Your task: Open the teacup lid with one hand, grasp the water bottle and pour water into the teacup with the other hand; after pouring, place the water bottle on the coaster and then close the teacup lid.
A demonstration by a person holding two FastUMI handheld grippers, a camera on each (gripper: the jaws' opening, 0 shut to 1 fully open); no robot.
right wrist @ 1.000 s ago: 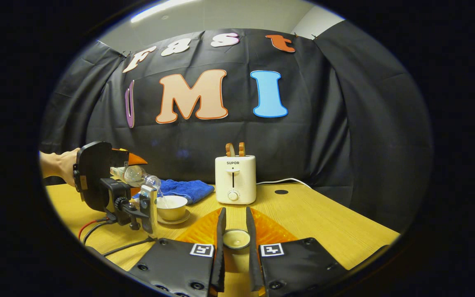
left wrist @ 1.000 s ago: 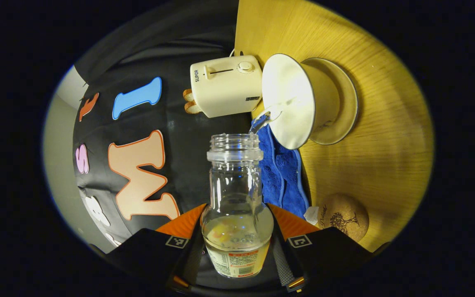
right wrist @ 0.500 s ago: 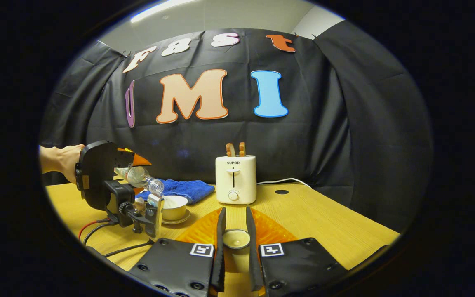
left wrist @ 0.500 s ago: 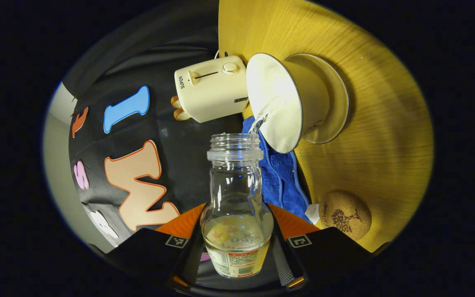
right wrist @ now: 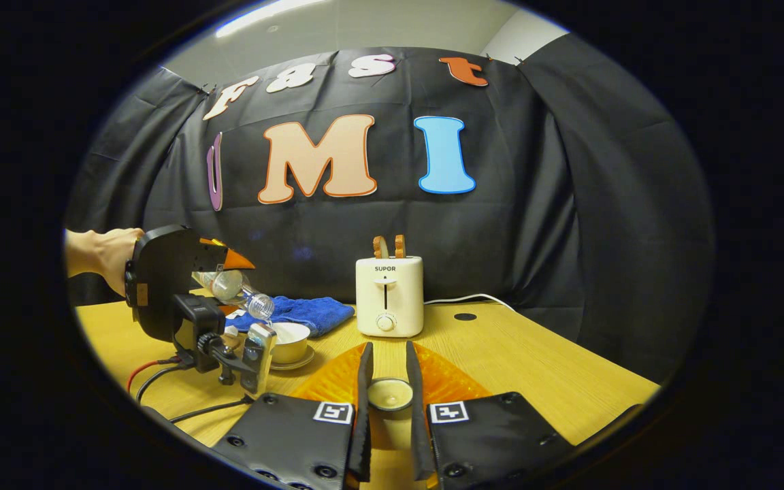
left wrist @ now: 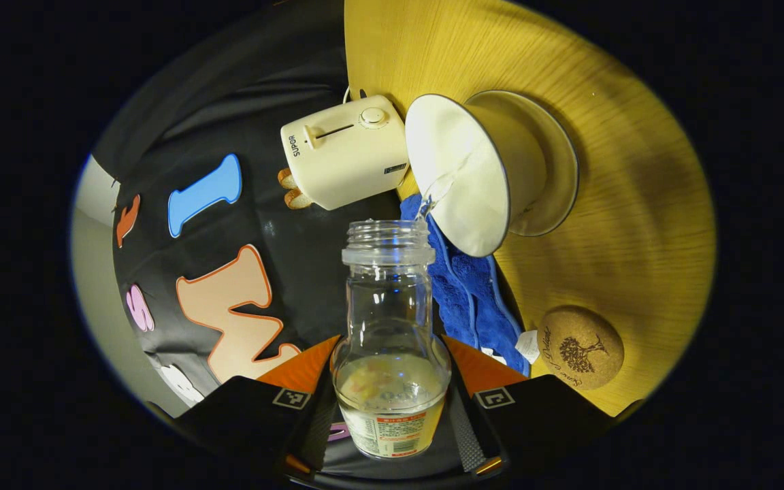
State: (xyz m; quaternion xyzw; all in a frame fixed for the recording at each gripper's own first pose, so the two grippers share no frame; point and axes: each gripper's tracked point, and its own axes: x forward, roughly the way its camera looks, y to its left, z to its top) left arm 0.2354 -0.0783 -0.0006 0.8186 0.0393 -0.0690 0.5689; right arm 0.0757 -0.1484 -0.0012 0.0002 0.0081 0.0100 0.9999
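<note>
My left gripper (left wrist: 390, 346) is shut on a clear water bottle (left wrist: 388, 286), tipped toward the white teacup (left wrist: 463, 173) on its saucer (left wrist: 559, 170). A thin stream of water (left wrist: 435, 196) runs from the bottle mouth into the cup. A little water remains in the bottle. A round cork coaster (left wrist: 579, 347) lies on the table beside the cup. In the right gripper view, my right gripper (right wrist: 388, 348) is shut on the small cream teacup lid (right wrist: 390, 393) above the table. Far left there, a hand holds the left gripper (right wrist: 225, 269) with the bottle (right wrist: 242, 291) over the teacup (right wrist: 290, 339).
A cream toaster (right wrist: 388, 296) with bread in it stands at the back of the wooden table (right wrist: 535, 367). A blue cloth (right wrist: 307, 309) lies behind the cup. Red and black cables (right wrist: 160, 381) trail under the left gripper.
The left gripper has risen slightly and shifted toward the cup with the bottle. The stream of water has grown thinner. The right gripper and lid have stayed still.
</note>
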